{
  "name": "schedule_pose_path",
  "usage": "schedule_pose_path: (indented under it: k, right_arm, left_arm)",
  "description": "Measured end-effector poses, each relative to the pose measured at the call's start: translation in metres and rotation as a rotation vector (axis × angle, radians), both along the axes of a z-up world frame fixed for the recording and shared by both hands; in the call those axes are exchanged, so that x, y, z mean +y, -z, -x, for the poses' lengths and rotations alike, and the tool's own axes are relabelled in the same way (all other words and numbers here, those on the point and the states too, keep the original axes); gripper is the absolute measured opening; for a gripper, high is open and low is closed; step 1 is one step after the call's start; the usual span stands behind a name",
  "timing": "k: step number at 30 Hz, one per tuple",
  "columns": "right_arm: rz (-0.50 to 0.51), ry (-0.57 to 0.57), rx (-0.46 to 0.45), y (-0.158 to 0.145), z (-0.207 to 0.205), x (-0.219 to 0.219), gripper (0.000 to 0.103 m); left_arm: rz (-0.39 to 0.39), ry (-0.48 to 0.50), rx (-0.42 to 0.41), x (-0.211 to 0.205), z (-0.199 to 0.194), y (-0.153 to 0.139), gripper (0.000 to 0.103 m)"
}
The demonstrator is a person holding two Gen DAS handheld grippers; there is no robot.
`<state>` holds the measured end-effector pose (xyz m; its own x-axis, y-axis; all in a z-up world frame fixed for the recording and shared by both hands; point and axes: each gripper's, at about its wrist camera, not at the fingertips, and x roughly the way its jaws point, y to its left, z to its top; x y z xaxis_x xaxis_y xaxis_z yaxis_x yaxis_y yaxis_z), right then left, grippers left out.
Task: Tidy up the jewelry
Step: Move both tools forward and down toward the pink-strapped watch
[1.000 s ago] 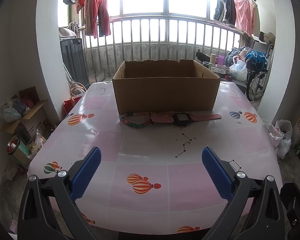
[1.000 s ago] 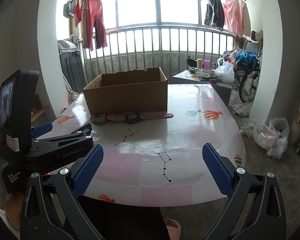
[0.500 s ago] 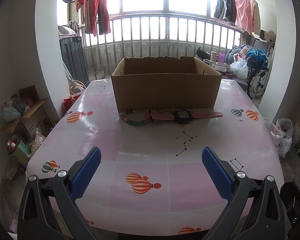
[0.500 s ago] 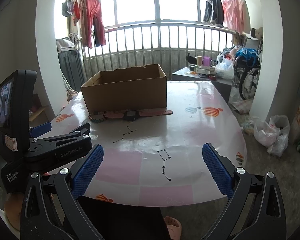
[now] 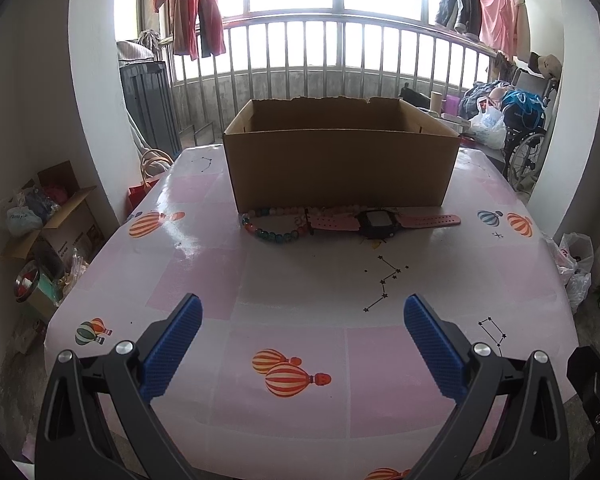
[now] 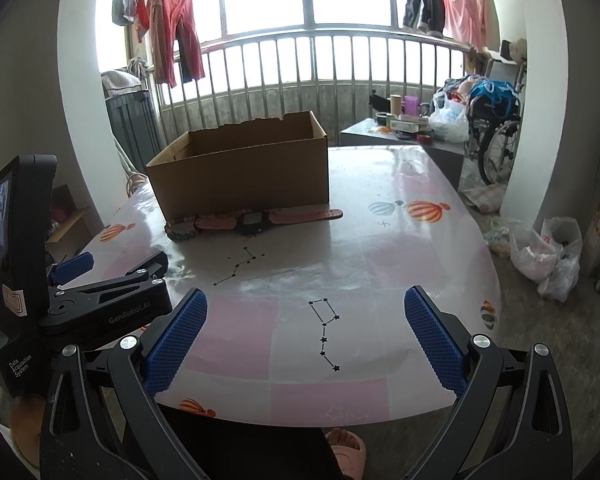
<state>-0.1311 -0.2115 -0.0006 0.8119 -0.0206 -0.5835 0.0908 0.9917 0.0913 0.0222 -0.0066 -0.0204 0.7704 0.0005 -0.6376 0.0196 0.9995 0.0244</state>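
An open cardboard box (image 5: 340,168) stands at the far side of the table; it also shows in the right wrist view (image 6: 244,172). In front of it lie a beaded bracelet (image 5: 270,226) and a pink-strapped watch with a black face (image 5: 378,222), side by side; both show in the right wrist view, the bracelet (image 6: 182,230) left of the watch (image 6: 256,220). My left gripper (image 5: 302,312) is open and empty, low over the near table. My right gripper (image 6: 306,304) is open and empty near the front edge. The left gripper's body (image 6: 112,296) shows at the left of the right wrist view.
The table (image 5: 300,280) has a glossy pink cloth with balloon prints. On the floor are a box of clutter (image 5: 48,216) at left and plastic bags (image 6: 548,252) at right. A side table with cups (image 6: 404,128) and a wheelchair (image 6: 496,128) stand behind right.
Both grippers have moved slightly forward toward the box and jewelry. Nothing was grasped; both stay open.
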Motion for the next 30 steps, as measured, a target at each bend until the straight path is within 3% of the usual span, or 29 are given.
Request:
schedule_pose_path:
  k: [14,17,20,26,30]
  right_arm:
    - [-0.039,-0.008,0.07,0.005,-0.041,-0.008,0.095]
    - [-0.047,-0.026,0.097,0.008,-0.057,-0.013,0.095]
    - [-0.058,-0.09,0.114,0.009,-0.076,-0.017,0.095]
    - [-0.05,-0.226,0.158,0.016,-0.128,-0.024,0.095]
    - [-0.037,-0.288,0.203,0.032,-0.163,-0.024,0.091]
  left_arm:
    - [0.039,-0.029,0.0,0.008,-0.027,0.0,0.099]
    - [0.039,-0.005,0.023,0.008,-0.038,0.005,0.09]
    - [0.04,0.075,0.053,0.008,-0.049,0.015,0.085]
    - [-0.089,0.325,0.089,-0.005,-0.077,0.038,0.074]
    - [-0.103,0.442,0.098,-0.005,-0.1,0.043,0.063]
